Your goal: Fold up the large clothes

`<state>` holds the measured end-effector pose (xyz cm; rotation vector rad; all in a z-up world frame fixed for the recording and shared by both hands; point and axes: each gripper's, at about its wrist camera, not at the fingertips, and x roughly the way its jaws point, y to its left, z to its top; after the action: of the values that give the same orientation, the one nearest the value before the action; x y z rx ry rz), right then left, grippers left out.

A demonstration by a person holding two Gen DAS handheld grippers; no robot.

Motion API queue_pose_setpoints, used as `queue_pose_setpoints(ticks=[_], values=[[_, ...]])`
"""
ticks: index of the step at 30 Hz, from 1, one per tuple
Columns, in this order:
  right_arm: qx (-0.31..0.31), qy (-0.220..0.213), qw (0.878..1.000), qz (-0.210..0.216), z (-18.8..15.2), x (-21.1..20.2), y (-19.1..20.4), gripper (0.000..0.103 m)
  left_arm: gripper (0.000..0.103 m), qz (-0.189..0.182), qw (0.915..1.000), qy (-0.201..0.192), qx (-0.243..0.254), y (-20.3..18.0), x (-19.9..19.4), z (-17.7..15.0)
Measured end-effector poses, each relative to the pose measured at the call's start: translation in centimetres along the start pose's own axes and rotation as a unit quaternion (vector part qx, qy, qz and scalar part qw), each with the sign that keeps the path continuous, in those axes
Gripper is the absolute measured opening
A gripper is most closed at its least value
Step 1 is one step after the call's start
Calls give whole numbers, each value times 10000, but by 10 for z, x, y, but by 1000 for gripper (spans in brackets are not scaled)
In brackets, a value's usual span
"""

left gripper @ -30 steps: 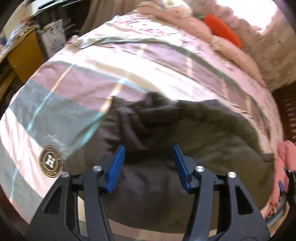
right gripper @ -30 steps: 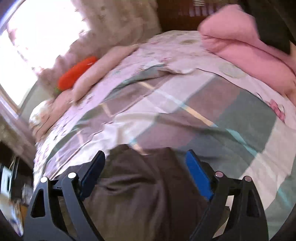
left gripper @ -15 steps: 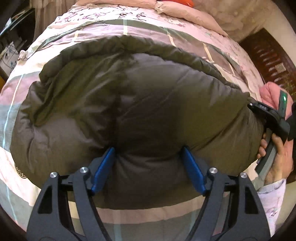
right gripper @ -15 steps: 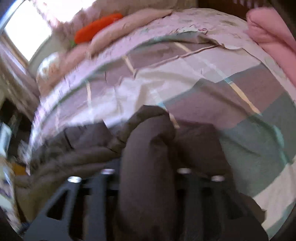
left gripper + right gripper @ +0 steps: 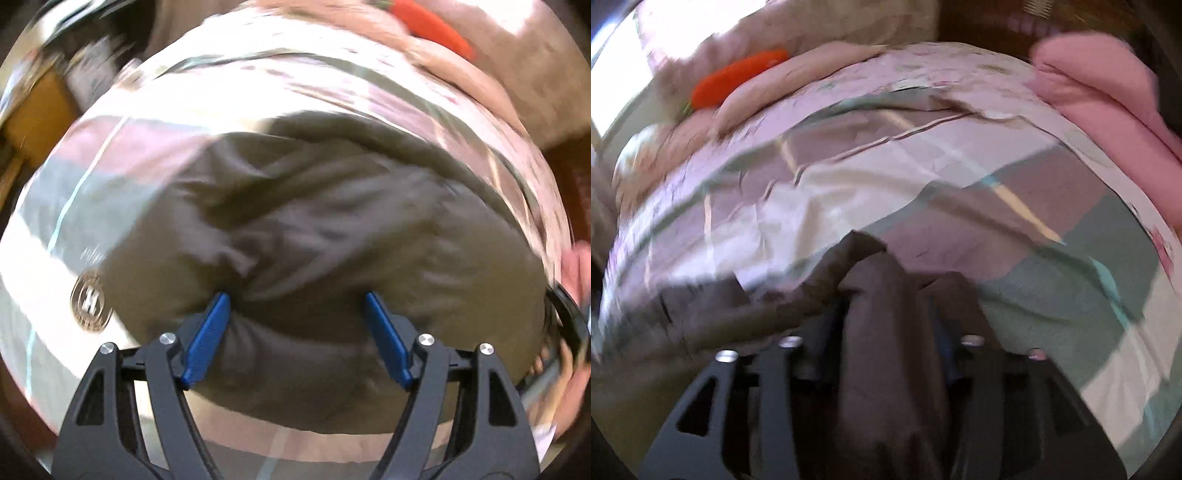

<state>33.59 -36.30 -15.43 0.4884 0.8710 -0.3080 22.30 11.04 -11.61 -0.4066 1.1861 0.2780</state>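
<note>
A dark olive-brown padded jacket (image 5: 332, 229) lies bunched on the checked bed cover (image 5: 74, 206). My left gripper (image 5: 295, 295) points steeply down, its blue pads (image 5: 210, 332) set wide apart and pressing on a thick fold at the jacket's near edge. The fabric puckers at the left pad. In the right wrist view a fold of the jacket (image 5: 886, 332) stands between the fingers of my right gripper (image 5: 890, 306) and drapes back over them. Those jaws are opening, the fold still fills the gap, and the pads are mostly hidden. The right gripper's body (image 5: 569, 321) and a hand (image 5: 580, 369) show at the right edge.
An orange carrot-shaped toy (image 5: 738, 77) lies by the pillows at the far side of the bed. A folded pink blanket (image 5: 1100, 92) sits at the right. A round gold badge (image 5: 90, 306) marks the cover. Yellow furniture (image 5: 33, 110) stands beyond the bed's left edge.
The right gripper closed on a jacket fold and its fingers now stand slightly wider. The left gripper took a thick fold between wider pads; its view has swung and blurred, showing more of the bed cover.
</note>
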Motion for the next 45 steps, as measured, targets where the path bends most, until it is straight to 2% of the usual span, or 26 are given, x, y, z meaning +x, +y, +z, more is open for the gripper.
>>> queue_pose_setpoints(ticks=[1, 3, 5, 6, 9, 13, 15, 17, 18, 19, 20, 21, 23, 26, 29, 30, 31, 32, 33, 35, 36, 38, 39, 41, 43, 45], values=[[138, -271, 9989, 364, 6, -25, 7, 71, 77, 116, 9995, 12, -299, 13, -3, 4], [-333, -501, 9937, 942, 10, -70, 46, 87, 76, 427, 9945, -12, -958, 46, -11, 7], [-1044, -242, 9822, 1543, -2, -96, 92, 92, 77, 627, 9843, -22, -1650, 80, -19, 1], [-1563, 31, 9685, 1940, -19, -109, 127, 92, 77, 561, 9812, 41, -1848, 91, -22, -3], [-2896, 421, 9232, 2490, -84, -131, 210, 92, 77, 398, 9754, 234, -2156, 111, -25, -19], [-4713, -88, 8536, 2219, -173, -138, 313, 92, 77, 446, 9774, 368, -2033, 111, -21, -31], [-5253, 209, 8256, 2051, -201, -118, 352, 93, 78, 483, 9802, 482, -1857, 107, -15, -32], [-5717, 822, 7966, 1784, -229, -85, 385, 89, 79, 523, 9810, 531, -1789, 107, -10, -31], [-5850, 851, 7917, 1541, -237, -71, 394, 58, 80, 517, 9807, 570, -1795, 108, -7, -30], [-5898, 815, 7932, 1277, -244, -63, 398, 34, 81, 493, 9804, 604, -1807, 109, -5, -31], [-5829, 763, 8028, 997, -245, -50, 405, 6, 82, 461, 9805, 634, -1802, 109, -4, -31], [-5719, 732, 8113, 968, -243, -44, 409, 0, 82, 432, 9808, 695, -1768, 108, 0, -32], [-5366, 545, 8363, 984, -231, -30, 417, 0, 82, 469, 9821, 737, -1669, 105, 3, -33], [-4861, -432, 8697, 736, -203, -29, 421, 0, 82, 500, 9826, 783, -1610, 103, 6, -33], [-3951, -85, 9058, 1528, -170, -41, 400, 0, 82, 466, 9838, 678, -1593, 103, 2, -31], [-3748, 10, 9108, 1730, -162, -52, 387, 6, 82, 480, 9845, 565, -1591, 102, -3, -30], [-3676, 78, 9103, 1904, -159, -61, 377, 16, 82, 493, 9860, 402, -1543, 100, -9, -28], [-3624, 99, 9080, 2099, -157, -76, 363, 52, 82, 502, 9887, 174, -1403, 93, -18, -25], [-3545, -26, 9078, 2239, -154, -95, 340, 81, 82, 511, 9911, -3, -1231, 85, -25, -24], [-3465, -159, 9100, 2272, -155, -121, 305, 82, 82, 520, 9952, -260, -785, 64, -35, -24], [-3432, -15, 9104, 2311, -155, -129, 283, 78, 82, 455, 9968, -336, -559, 52, -38, -26], [-3382, 495, 9081, 2418, -160, -128, 250, 66, 82, 202, 9992, -323, -83, 30, -37, -28], [-3396, 868, 9071, 2330, -164, -120, 232, 62, 82, 130, 9994, -293, 114, 20, -34, -28], [-3375, 1188, 9096, 2113, -168, -103, 202, 57, 82, 85, 9980, -232, 573, -4, -24, -30], [-3207, 1158, 9172, 2063, -164, -92, 174, 55, 82, 99, 9965, -86, 825, -20, -11, -32], [-3031, 634, 9362, 1662, -144, -82, 148, 55, 86, 259, 9959, 106, 864, -27, 7, -34]])
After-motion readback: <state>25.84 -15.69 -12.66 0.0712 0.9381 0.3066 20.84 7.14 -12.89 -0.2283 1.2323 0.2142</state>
